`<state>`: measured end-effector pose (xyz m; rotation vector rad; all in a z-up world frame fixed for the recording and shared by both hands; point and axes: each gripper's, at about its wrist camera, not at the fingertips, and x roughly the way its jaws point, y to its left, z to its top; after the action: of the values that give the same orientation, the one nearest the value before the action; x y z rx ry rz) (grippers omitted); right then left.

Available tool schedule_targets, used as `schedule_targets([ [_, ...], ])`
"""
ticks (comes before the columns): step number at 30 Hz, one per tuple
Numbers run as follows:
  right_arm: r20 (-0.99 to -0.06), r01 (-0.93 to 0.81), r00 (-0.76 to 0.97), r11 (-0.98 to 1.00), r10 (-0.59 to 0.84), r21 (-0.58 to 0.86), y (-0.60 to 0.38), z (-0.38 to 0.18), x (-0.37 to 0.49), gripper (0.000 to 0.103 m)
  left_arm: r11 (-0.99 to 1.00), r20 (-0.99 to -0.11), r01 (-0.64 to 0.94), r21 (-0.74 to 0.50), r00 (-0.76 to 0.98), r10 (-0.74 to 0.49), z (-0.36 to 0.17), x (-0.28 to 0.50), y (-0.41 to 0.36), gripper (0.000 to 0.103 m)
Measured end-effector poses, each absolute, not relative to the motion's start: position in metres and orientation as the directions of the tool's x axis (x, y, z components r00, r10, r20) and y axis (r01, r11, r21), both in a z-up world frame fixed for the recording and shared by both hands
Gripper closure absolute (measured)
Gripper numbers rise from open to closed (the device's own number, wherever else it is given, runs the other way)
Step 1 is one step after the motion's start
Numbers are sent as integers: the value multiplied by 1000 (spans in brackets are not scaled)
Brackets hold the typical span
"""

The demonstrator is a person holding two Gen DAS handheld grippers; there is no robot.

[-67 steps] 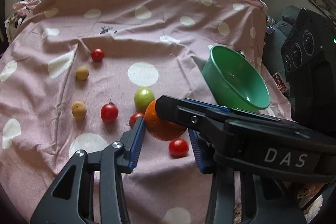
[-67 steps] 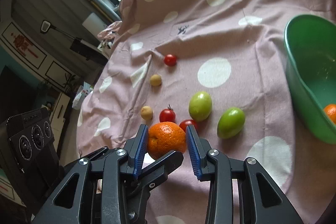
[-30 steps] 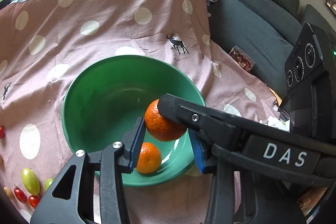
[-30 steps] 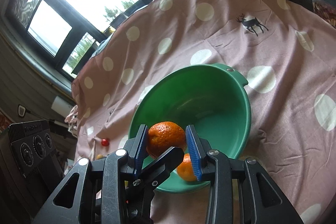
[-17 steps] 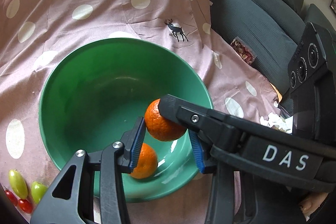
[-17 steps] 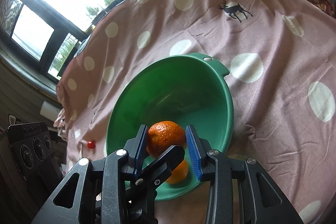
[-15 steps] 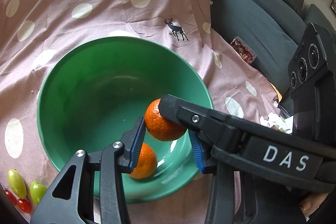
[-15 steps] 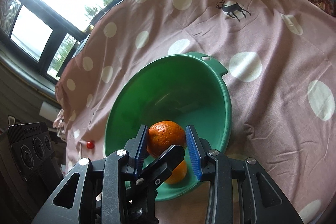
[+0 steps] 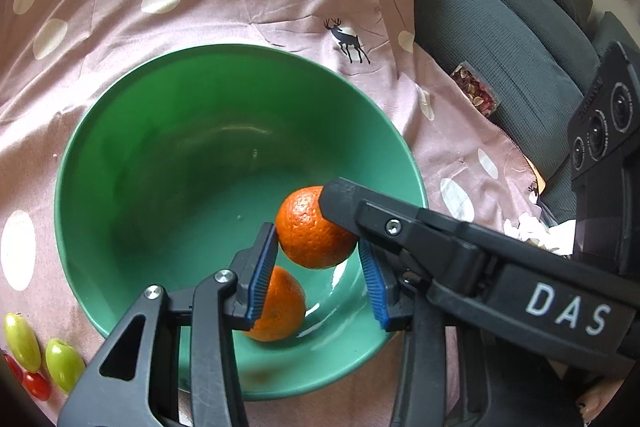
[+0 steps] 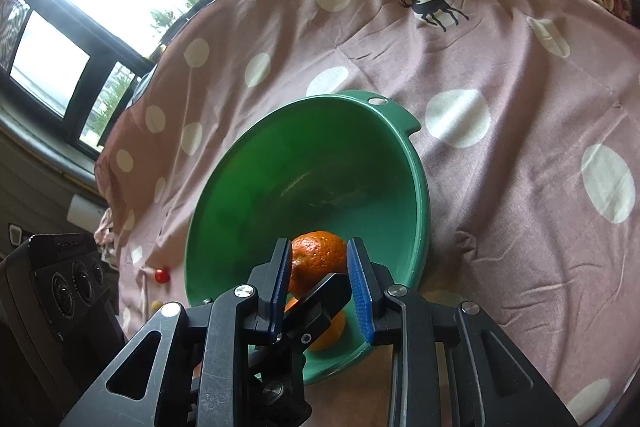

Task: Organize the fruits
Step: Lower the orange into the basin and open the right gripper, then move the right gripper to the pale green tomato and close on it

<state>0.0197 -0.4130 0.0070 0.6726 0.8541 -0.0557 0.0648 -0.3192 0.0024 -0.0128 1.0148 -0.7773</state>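
Green and red small fruits (image 9: 64,367) lay at the left edge of the pink spotted cloth (image 9: 200,7), beside the green bowl (image 9: 160,147), where a loose orange (image 9: 280,307) rested on the bottom. Just above it, inside the bowl, the held orange (image 9: 312,231) sat clamped between the narrowly parted blue pads of the left gripper (image 9: 318,247). The right gripper (image 10: 318,267), crossing in from the right, had just been closing its jaws on that same fruit, with its pads against the sides.
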Motion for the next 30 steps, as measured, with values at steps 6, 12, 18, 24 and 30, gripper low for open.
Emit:
schedule_targets([
  [6,-716,310,667,796,208,520,-412,7,20,71,750,-758,556,-357,296,-580,4,67,-315,63],
  [12,-700,307,676,774,232,553,-413,7,19,71,780,-748,541,-314,364,-554,16,62,-299,62],
  [18,-675,282,710,797,201,534,-404,19,14,71,792,-692,516,-325,442,-571,41,52,-255,54],
  [24,-653,244,731,818,198,521,-390,29,12,56,820,-601,448,-356,563,-568,66,31,-185,25],
  [30,-647,206,738,849,191,486,-367,38,15,40,883,-593,309,-353,656,-467,72,14,-115,12],
])
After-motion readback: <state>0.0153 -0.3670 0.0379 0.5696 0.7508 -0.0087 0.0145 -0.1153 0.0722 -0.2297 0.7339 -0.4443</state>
